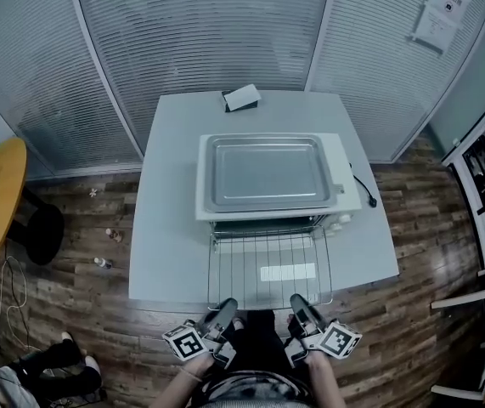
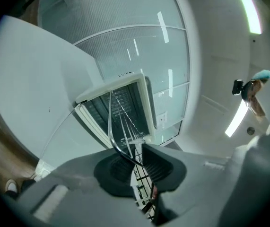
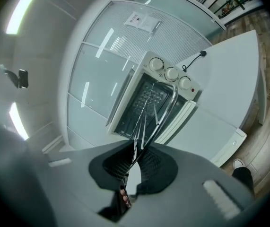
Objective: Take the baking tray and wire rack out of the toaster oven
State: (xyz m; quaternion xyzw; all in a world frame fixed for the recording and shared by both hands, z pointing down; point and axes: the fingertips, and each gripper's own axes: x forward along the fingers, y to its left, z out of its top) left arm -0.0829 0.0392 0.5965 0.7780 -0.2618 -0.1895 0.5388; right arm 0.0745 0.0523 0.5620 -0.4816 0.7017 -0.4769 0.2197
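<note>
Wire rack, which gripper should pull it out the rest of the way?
Neither alone: left gripper and right gripper both pinch the silver wire rack at its front bar, so probably both pull together.

Both forearms [image 1: 180, 384] reach forward at the bottom centre of the head view. The grey left gripper [image 1: 222, 307] and right gripper [image 1: 301, 303] each pinch the silver wire rack [image 1: 267, 266] at its front edge.

One tray [image 1: 266, 173], one rack [image 1: 250, 266], apparently three knobs [image 3: 172, 73].
</note>
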